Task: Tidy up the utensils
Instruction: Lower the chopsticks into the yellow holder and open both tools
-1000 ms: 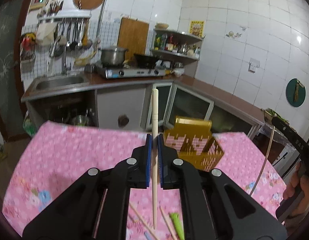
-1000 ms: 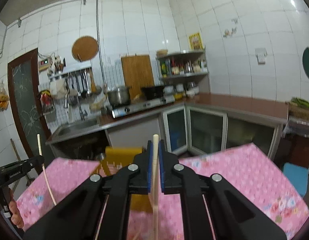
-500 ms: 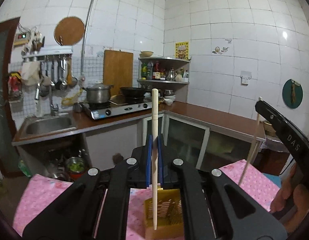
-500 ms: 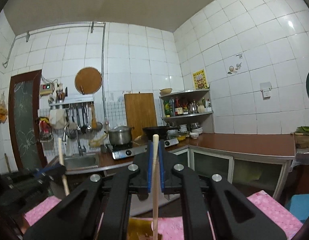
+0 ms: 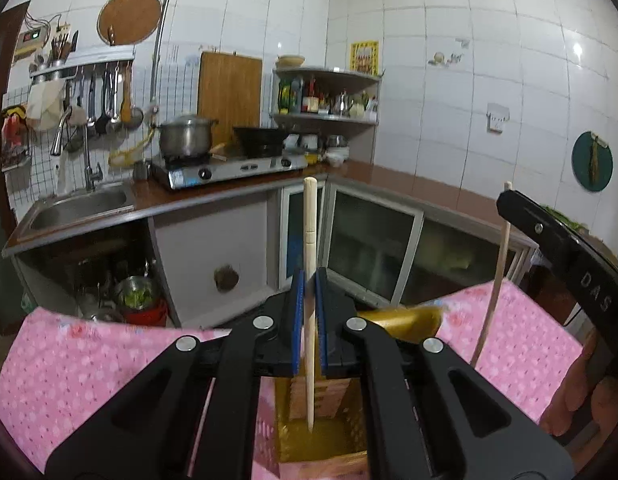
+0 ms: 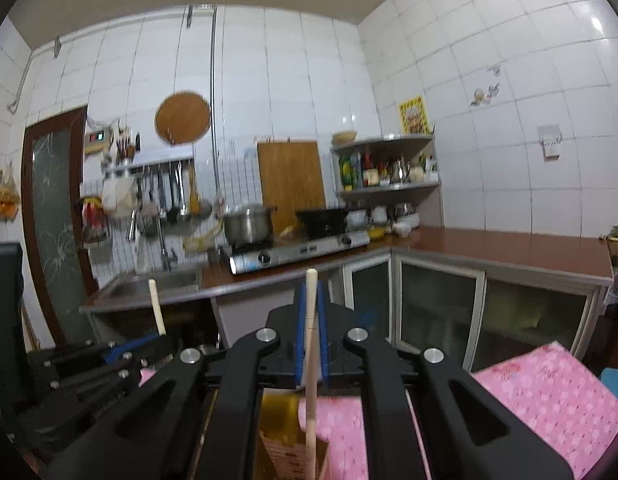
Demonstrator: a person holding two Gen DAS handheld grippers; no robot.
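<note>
My left gripper (image 5: 308, 320) is shut on a pale wooden chopstick (image 5: 310, 240) held upright, its tip inside the yellow slotted holder (image 5: 321, 440) just below. My right gripper (image 6: 311, 340) is shut on a second chopstick (image 6: 311, 380), also upright, its lower end in or just over the same holder (image 6: 277, 432). The right gripper (image 5: 565, 264) and its chopstick (image 5: 497, 272) show at the right of the left wrist view. The left gripper (image 6: 89, 364) and its chopstick (image 6: 156, 304) show at the left of the right wrist view.
The holder stands on a table with a pink flowered cloth (image 5: 89, 368). Beyond it are a kitchen counter (image 5: 213, 196) with a sink (image 5: 77, 204), a gas stove (image 5: 229, 166) with a pot, and glass-door cabinets (image 5: 369, 244).
Both grippers have tilted down again and come closer together over the holder. Both chopsticks have lowered toward or into it. Both grips stay shut.
</note>
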